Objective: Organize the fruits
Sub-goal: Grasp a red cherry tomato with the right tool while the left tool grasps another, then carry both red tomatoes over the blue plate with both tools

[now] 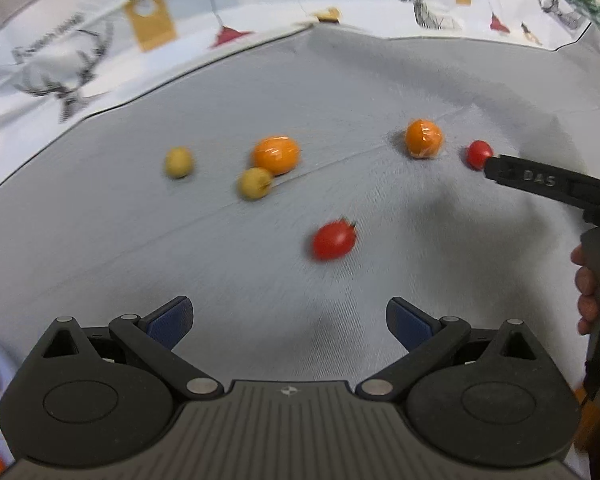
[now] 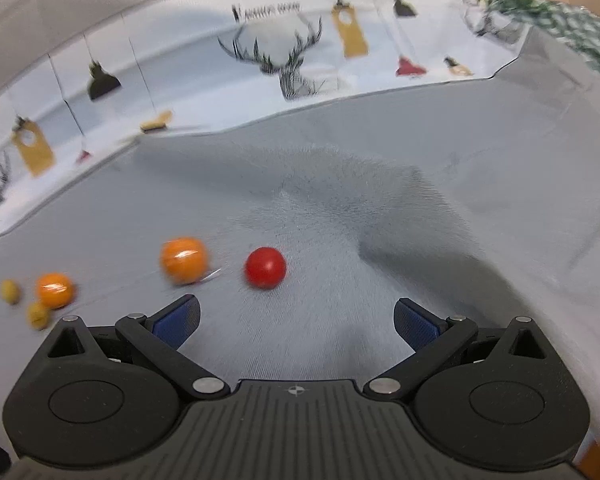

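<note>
Sorting has barely begun: six fruits lie loose on the grey desk (image 1: 100, 240), both the left hand-held gripper (image 1: 289, 322) and the right hand-held gripper (image 2: 296, 322) spread wide and empty, the right nearing a red tomato (image 2: 265, 267).

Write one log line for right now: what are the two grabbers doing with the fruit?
left gripper: open, empty, above grey cloth | right gripper: open, empty, nearing small red tomato | other fruit: loose on cloth, unsorted
</note>
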The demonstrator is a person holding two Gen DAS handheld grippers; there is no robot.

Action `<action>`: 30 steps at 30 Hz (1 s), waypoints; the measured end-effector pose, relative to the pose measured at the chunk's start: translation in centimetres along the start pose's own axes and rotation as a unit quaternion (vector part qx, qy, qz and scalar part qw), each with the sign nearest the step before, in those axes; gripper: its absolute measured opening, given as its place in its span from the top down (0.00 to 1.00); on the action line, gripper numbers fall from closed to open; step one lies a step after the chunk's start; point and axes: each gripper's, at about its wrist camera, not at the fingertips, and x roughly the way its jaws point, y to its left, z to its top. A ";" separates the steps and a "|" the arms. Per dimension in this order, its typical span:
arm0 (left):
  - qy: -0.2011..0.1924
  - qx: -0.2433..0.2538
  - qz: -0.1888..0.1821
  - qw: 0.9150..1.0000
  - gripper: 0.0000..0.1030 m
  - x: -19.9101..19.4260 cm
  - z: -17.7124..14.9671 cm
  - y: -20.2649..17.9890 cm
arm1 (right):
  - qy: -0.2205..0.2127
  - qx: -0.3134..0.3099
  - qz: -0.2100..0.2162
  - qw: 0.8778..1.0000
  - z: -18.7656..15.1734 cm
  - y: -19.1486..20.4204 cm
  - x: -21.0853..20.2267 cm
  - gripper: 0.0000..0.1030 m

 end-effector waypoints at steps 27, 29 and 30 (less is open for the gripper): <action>-0.037 0.008 -0.045 0.998 0.69 -2.6 1.8 0.2 | -0.041 0.026 0.025 0.998 -0.3 1.0 -2.0 0.70; -0.040 -0.002 -0.044 0.998 0.69 -5.7 0.9 1.3 | -0.039 0.030 0.047 0.998 -0.3 1.3 -4.7 0.70; -0.042 -0.006 -0.045 0.998 0.69 -7.6 0.1 1.5 | -0.034 0.029 0.058 0.997 -0.3 1.6 -5.9 0.70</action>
